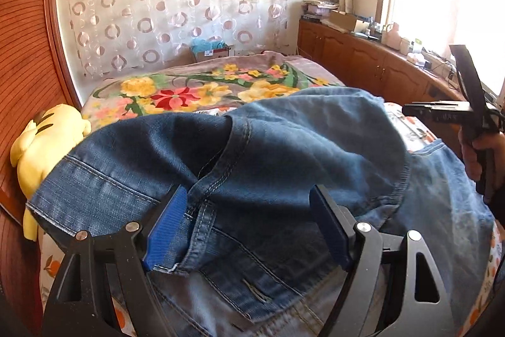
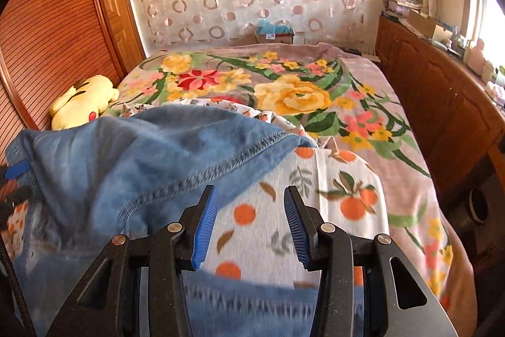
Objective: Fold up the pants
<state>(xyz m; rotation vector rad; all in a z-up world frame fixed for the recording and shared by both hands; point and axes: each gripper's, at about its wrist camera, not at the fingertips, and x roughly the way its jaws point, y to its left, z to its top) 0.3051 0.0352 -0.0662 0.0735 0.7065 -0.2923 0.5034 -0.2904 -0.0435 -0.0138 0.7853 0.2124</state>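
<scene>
Blue denim pants (image 1: 284, 153) lie bunched on the bed, waistband and belt loop near the camera, one part folded over in a hump. My left gripper (image 1: 249, 229) is open, its blue pads either side of the waistband fabric, with denim between the jaws. In the right wrist view the pants (image 2: 132, 166) fill the left half, with a serged seam edge showing. My right gripper (image 2: 251, 226) is open and empty over an orange-print sheet (image 2: 334, 179), just right of the denim edge. The right gripper also shows at the right edge of the left wrist view (image 1: 442, 112).
A floral blanket (image 2: 315, 90) covers the far bed. A yellow plush toy (image 2: 83, 101) lies at the left by the wooden slatted wardrobe (image 2: 47, 30). A wooden cabinet (image 2: 442, 90) with clutter runs along the right under the window. A cardboard box (image 2: 274, 33) stands by the curtain.
</scene>
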